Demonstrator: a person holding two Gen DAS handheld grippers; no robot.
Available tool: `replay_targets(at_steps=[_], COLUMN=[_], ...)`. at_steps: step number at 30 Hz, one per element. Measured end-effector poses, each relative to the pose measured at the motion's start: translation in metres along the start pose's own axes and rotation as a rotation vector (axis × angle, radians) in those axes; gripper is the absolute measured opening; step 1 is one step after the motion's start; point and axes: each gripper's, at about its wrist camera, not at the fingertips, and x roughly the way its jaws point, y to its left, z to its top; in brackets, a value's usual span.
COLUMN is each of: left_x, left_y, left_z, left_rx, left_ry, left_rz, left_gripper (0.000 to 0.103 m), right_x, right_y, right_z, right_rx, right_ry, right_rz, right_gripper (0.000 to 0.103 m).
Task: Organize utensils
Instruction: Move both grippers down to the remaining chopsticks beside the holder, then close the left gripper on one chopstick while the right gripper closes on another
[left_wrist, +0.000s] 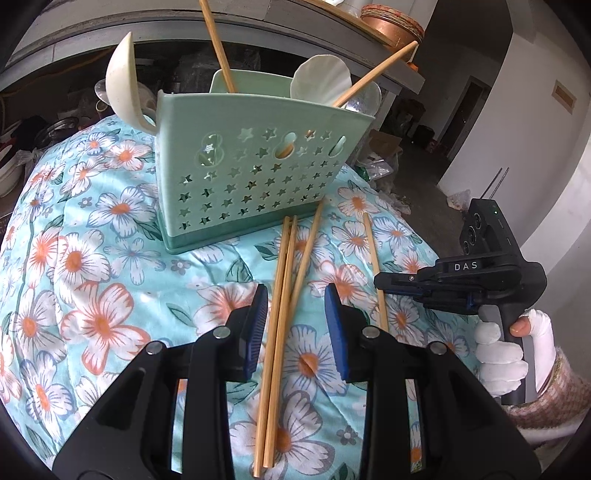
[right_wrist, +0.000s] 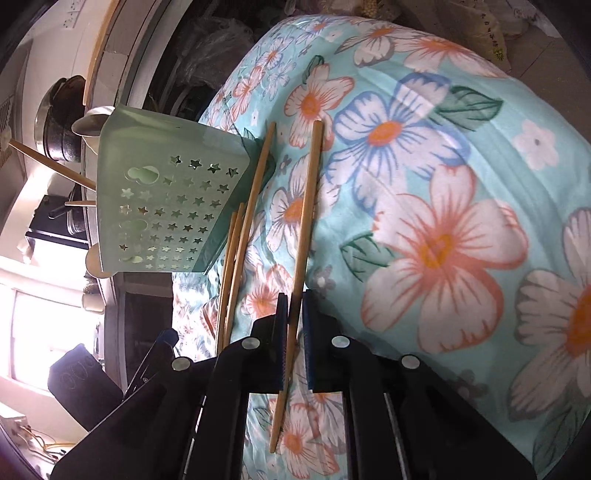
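While right gripper (right_wrist: 293, 325) fingers clamp 1 chopstick (right_wrist: 308, 206), left gripper (left_wrist: 297, 314) fingers apart, 3 loose chopsticks (left_wrist: 280, 295)

Lived-in home, kitchen or storage corner. Work surface draped in floral quilt (left_wrist: 92, 280). Mint plastic caddy (left_wrist: 255, 173) with star cut-outs holding spoons (left_wrist: 122, 81) and chopsticks (left_wrist: 218, 40). Grey shelf (left_wrist: 402, 70) above, carrying copper-coloured basin (left_wrist: 391, 22). Dark clutter beneath shelf: glass lids and bowls (left_wrist: 55, 133), plastic bags. Black pots (right_wrist: 62, 110) stacked near bright window (right_wrist: 33, 325) in right wrist view. Cardboard box (left_wrist: 384, 144) and loose bags on floor. White walls, open doorway (left_wrist: 469, 118) to another room.
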Motion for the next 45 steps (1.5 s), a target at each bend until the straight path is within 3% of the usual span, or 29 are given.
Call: replay_targets(at_steps=[10,12,14,19,22,27,39,44,45], left_x=[0.016,0.020,0.025,0.036,0.044,0.068,0.125,0.132,0.133], left_y=[-0.016,-0.019,-0.022,-0.030,-0.037,-0.051,-0.066,-0.068,-0.067], left_z=[-0.002,0.000,0.002,0.008,0.014,0.027,0.041,0.043,0.045], left_rx=[0.022,0.029,0.040,0.087,0.140,0.251,0.400,0.410,0.403], left_ry=[0.033,0.038,0.042,0.051,0.055,0.073,0.172,0.186,0.184], left_rz=[0.007,0.013,0.023,0.058,0.086,0.150,0.260,0.286,0.288], left_gripper=[0.030,0.030,0.030,0.030,0.030,0.030,0.028,0.020,0.014], right_x=[-0.015,-0.013,-0.009,0.005,0.010,0.004,-0.011,-0.011,-0.011], right_y=[-0.005,0.000,0.007,0.019,0.023,0.009,-0.015,-0.017,-0.017], right_z=[0.000,0.002,0.005,0.012,0.013,0.015,0.019,0.019,0.020], right_rx=[-0.043,-0.064,-0.089,-0.161,-0.199,-0.172,-0.124,-0.125,-0.125], right_ry=[0.009,0.009,0.008,-0.004,-0.021,-0.025,-0.037,-0.034,-0.034], right_rz=[-0.032,-0.038,-0.052,-0.112,-0.150,-0.098,-0.029,-0.018,-0.016], right_gripper=[0.010,0.020,0.023,0.023,0.011,0.010,0.010,0.010,0.010])
